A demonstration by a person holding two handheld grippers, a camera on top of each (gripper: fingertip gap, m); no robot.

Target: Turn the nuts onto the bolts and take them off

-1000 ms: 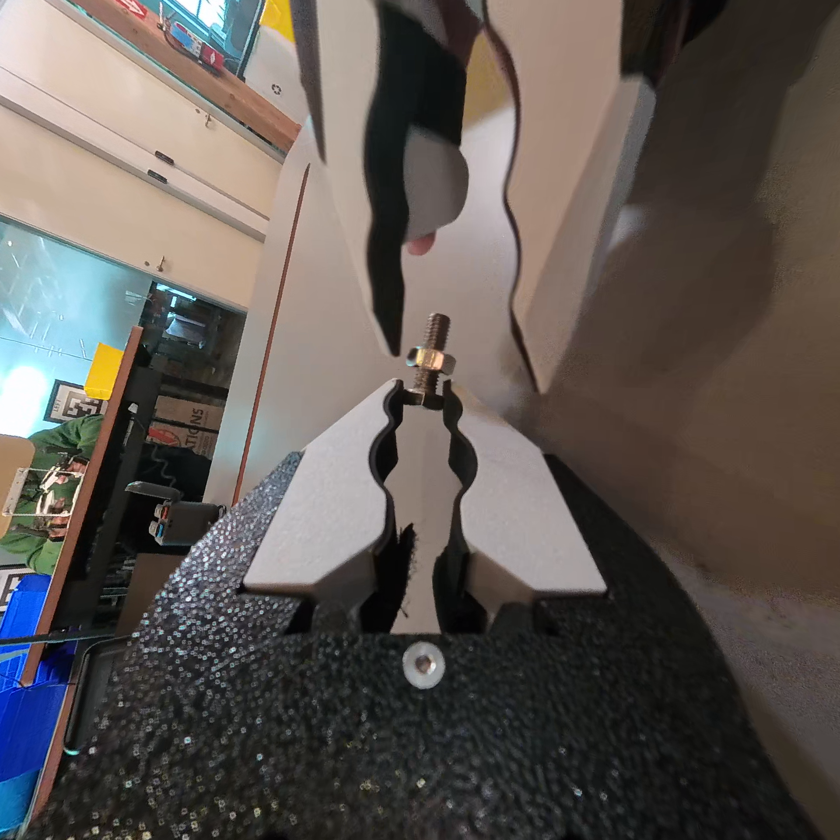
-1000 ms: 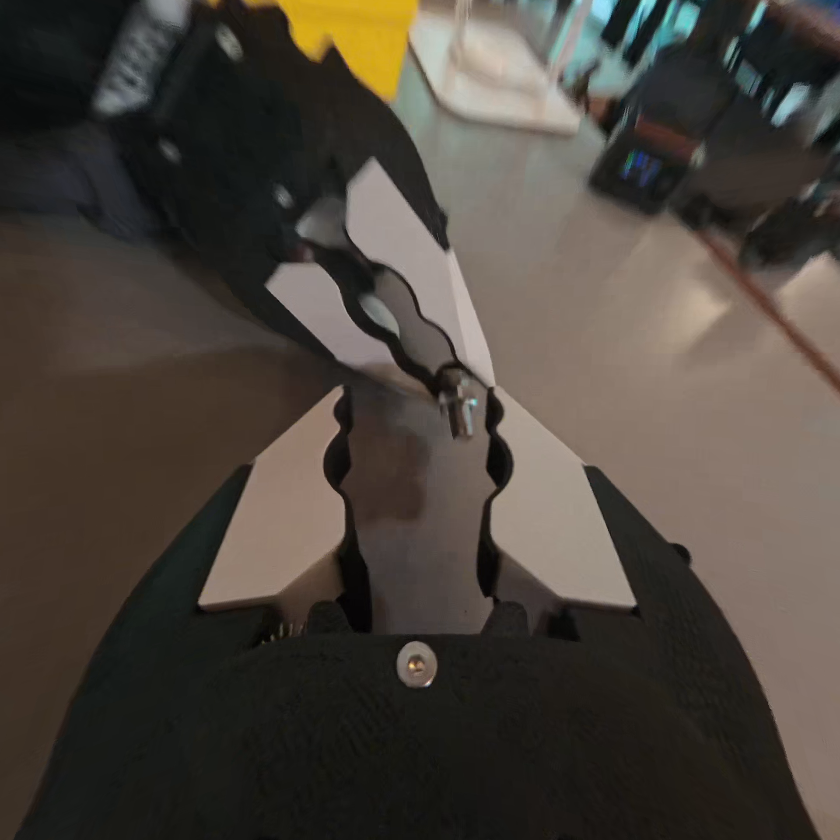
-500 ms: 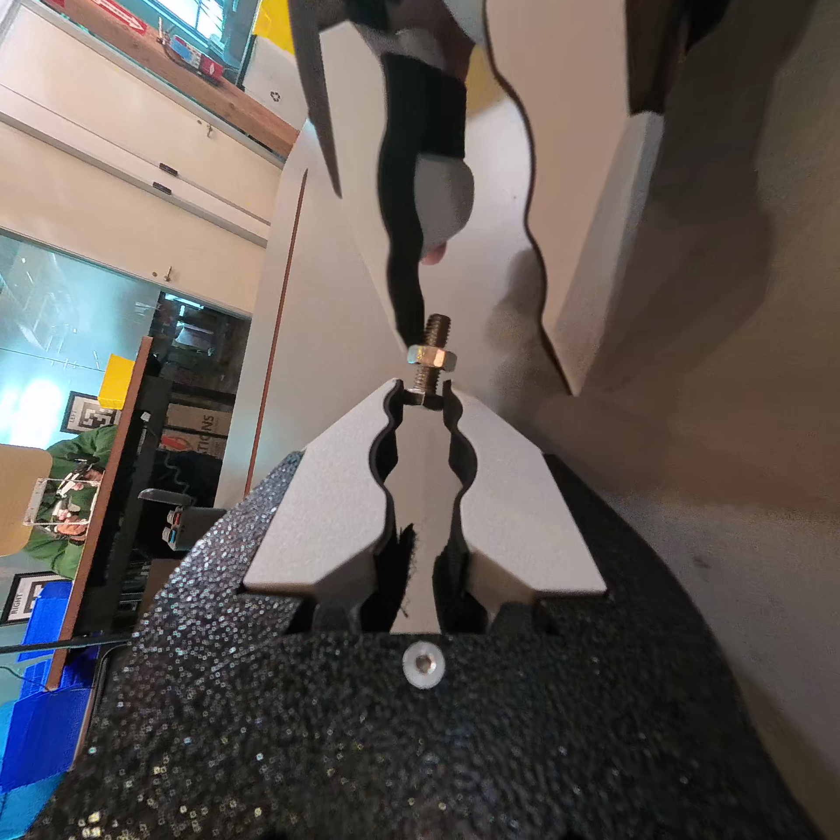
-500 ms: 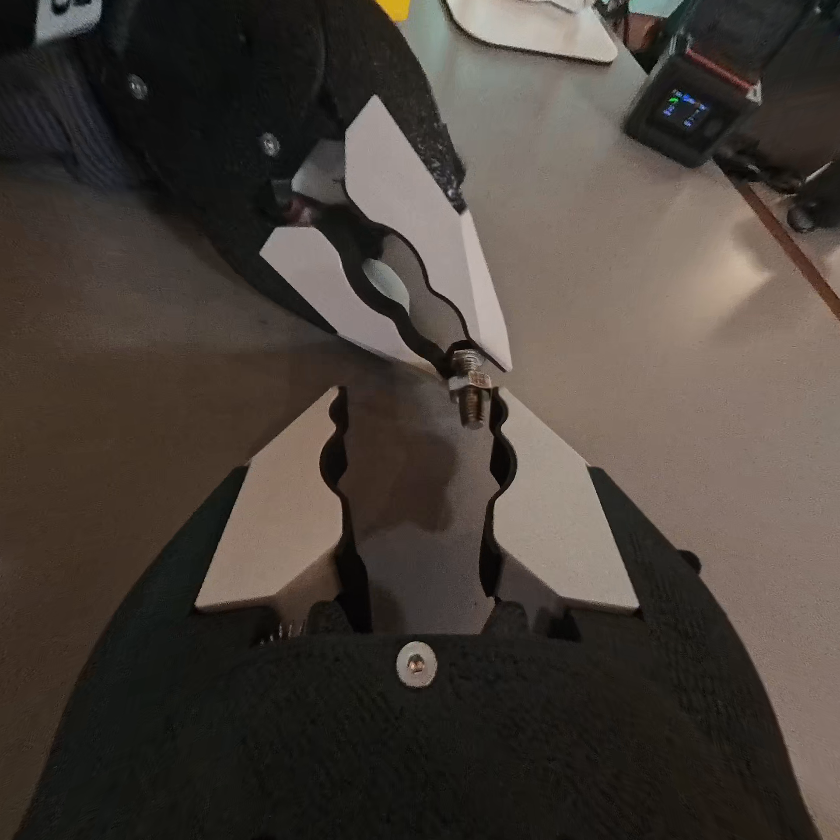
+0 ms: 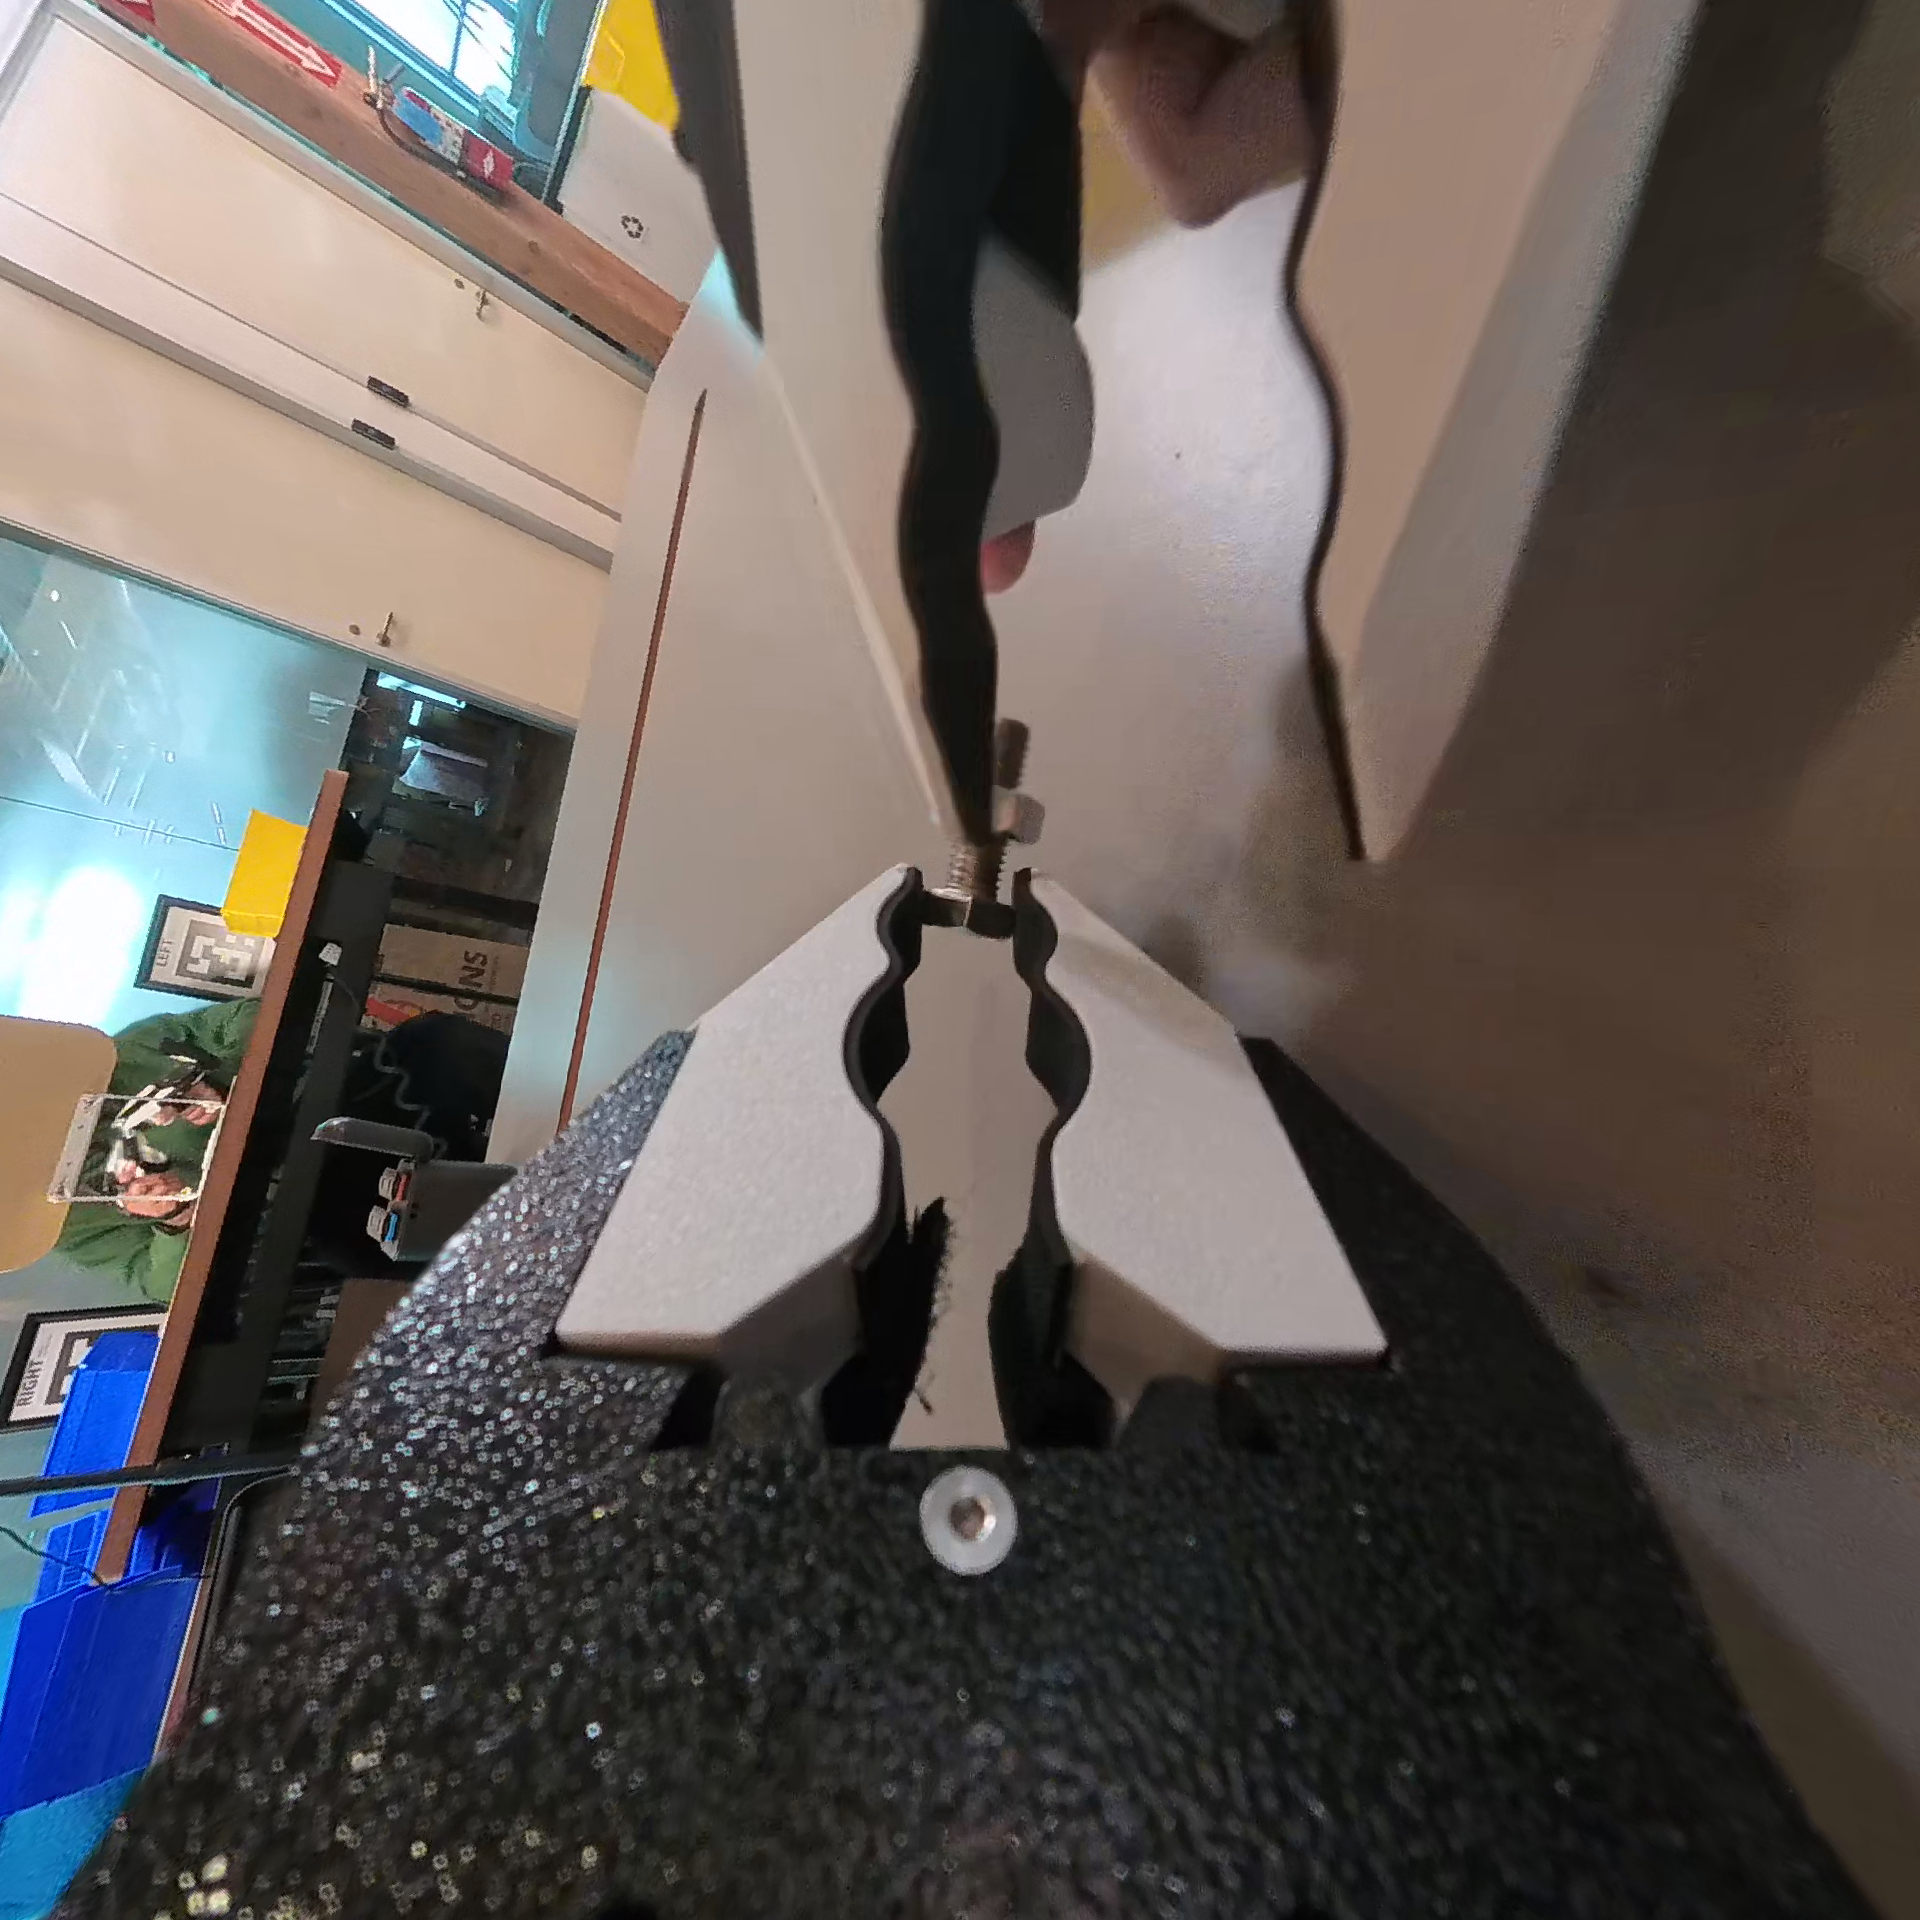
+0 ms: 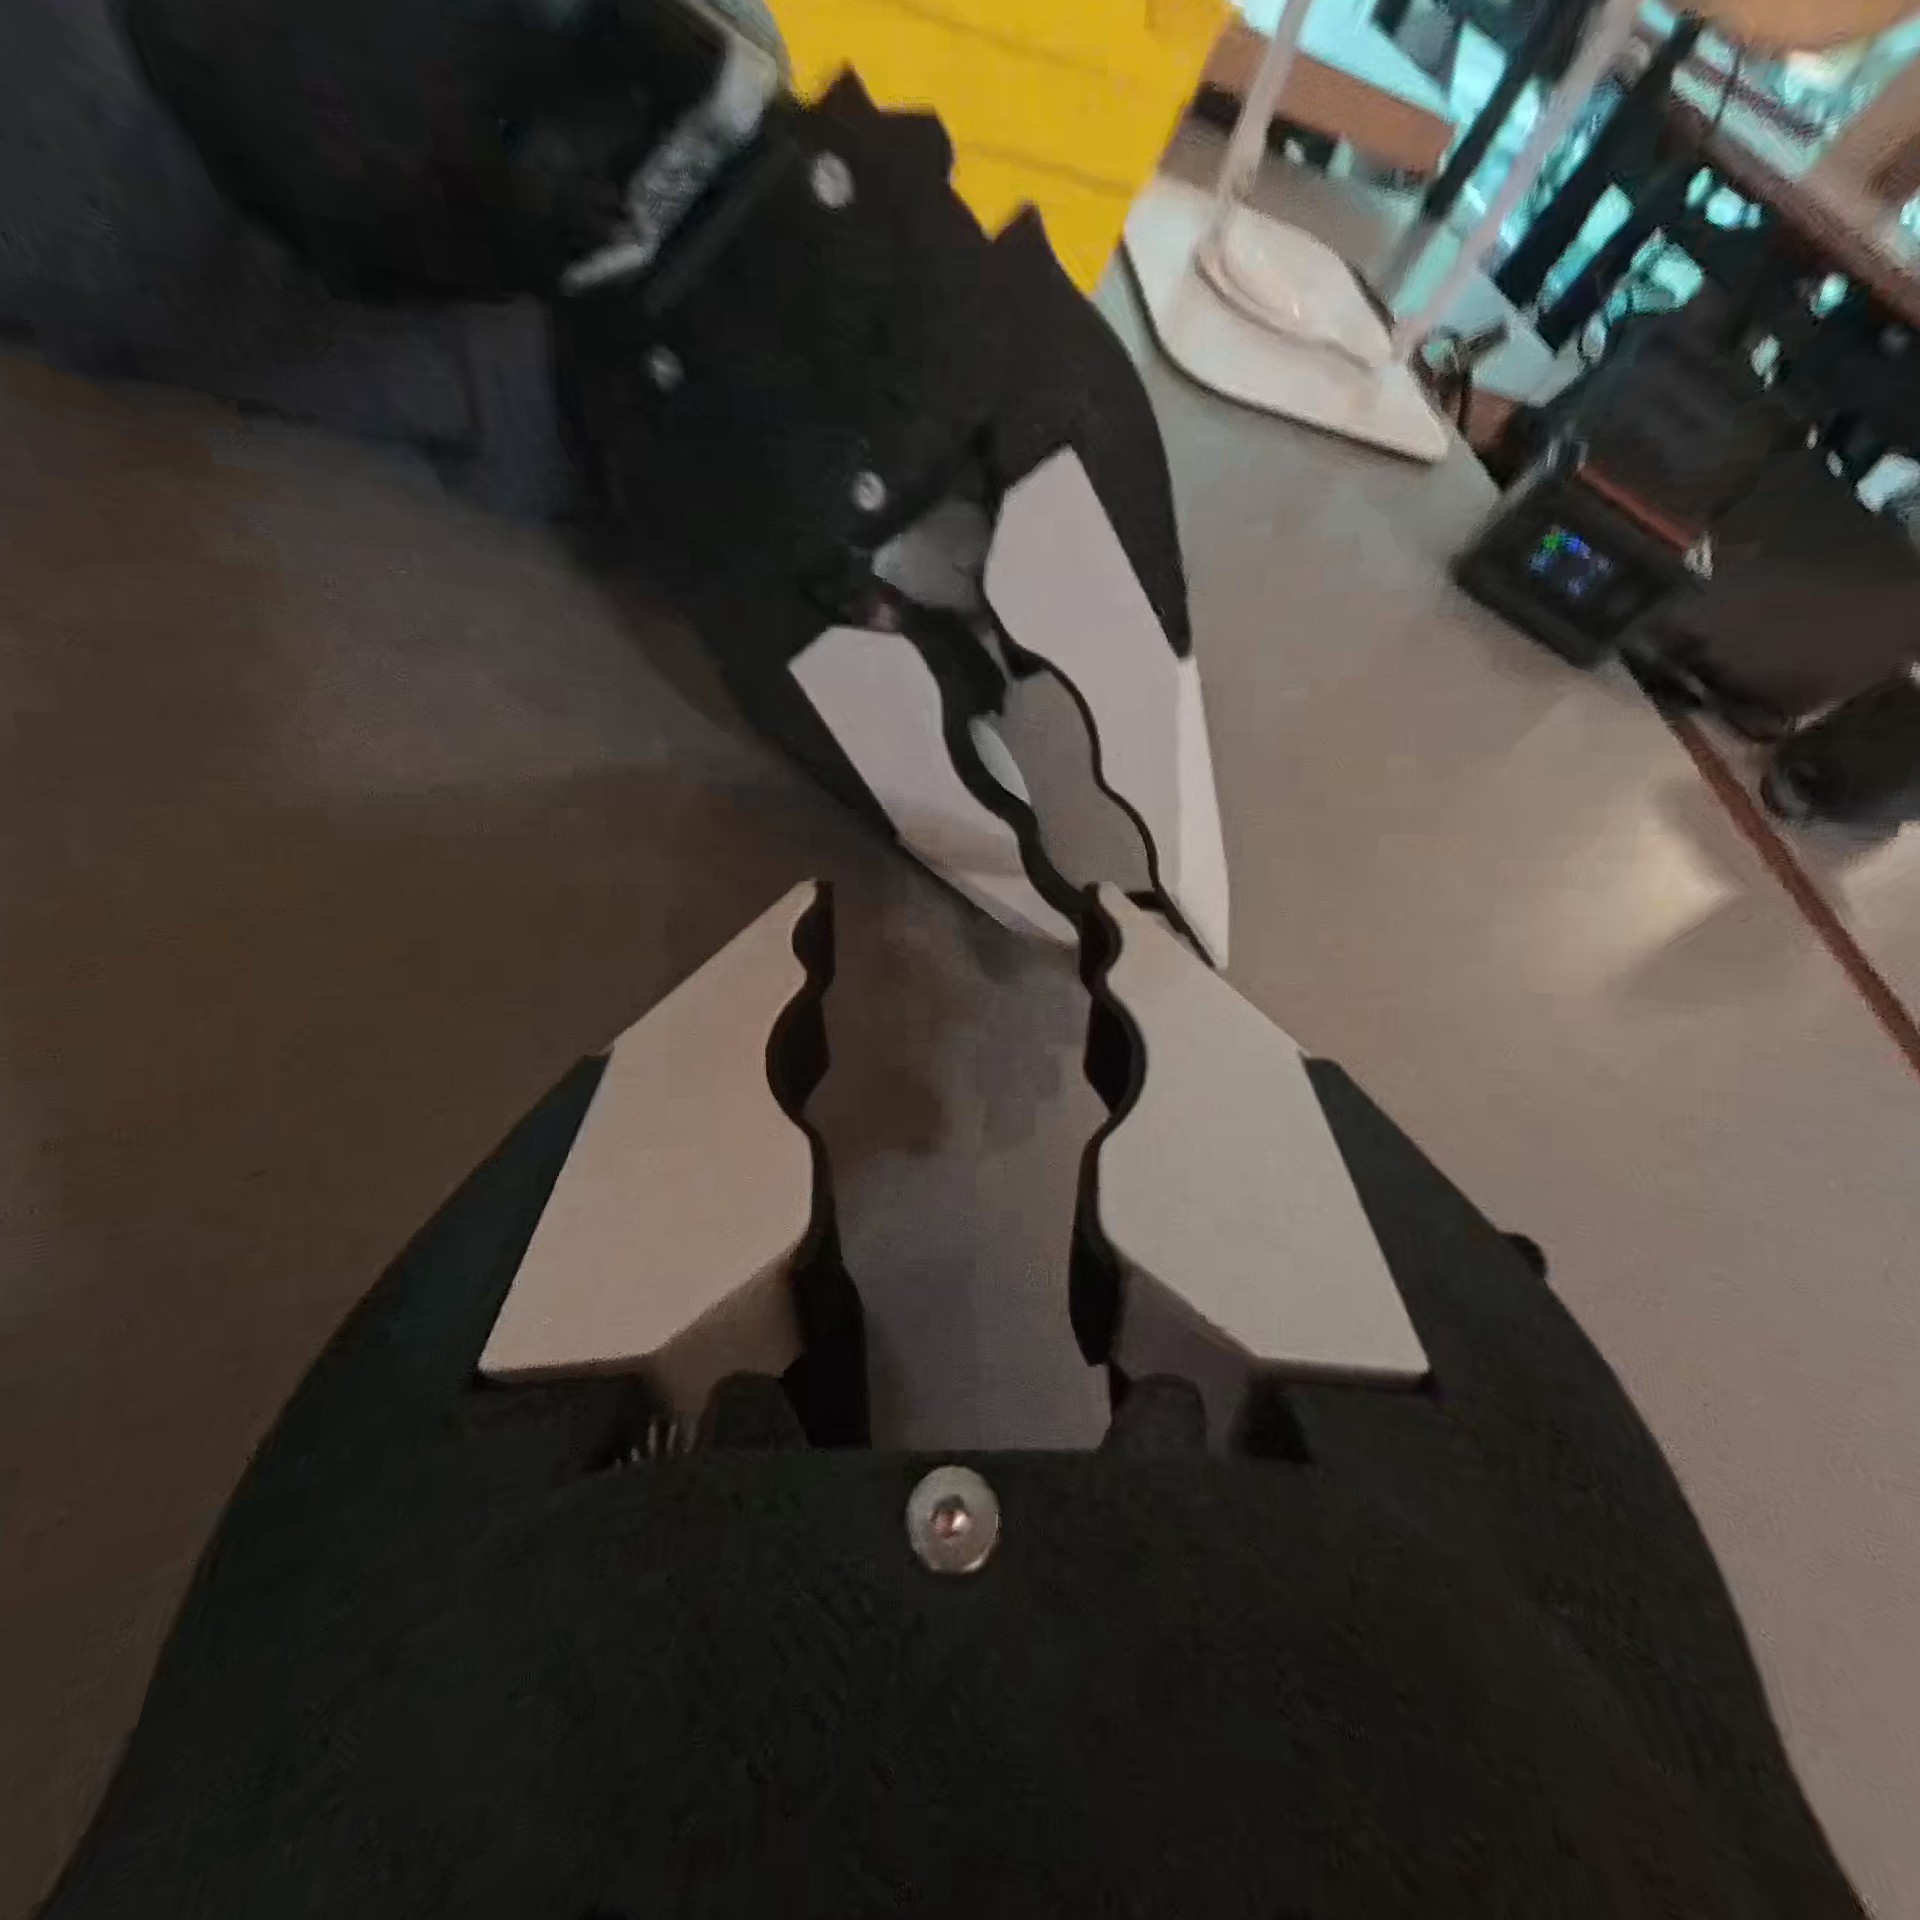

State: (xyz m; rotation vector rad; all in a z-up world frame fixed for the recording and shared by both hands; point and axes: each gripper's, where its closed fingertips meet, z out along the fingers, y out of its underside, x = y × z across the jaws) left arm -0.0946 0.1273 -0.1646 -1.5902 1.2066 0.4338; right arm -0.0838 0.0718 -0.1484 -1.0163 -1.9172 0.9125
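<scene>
- Left wrist view: left gripper (image 5: 968,902) clamped on the head of a bolt (image 5: 975,878), threaded end pointing away from the camera.
- Nut (image 5: 1016,823) sits partway up the bolt's thread, clear of the left fingertips.
- Right gripper (image 5: 1153,831) comes in from above, jaws spread wide; one finger (image 5: 961,665) touches or sits just beside the nut, other finger well apart.
- Right wrist view: right gripper (image 6: 956,904) released, nothing held; bolt and nut hidden behind its fingertip.
- Left gripper (image 6: 1117,914) meets it tip to tip, angled down from upper left.
- Grey table (image 6: 1403,935) underneath; yellow box (image 6: 1029,114) and a black device with a lit screen (image 6: 1569,571) farther off, blurred.
</scene>
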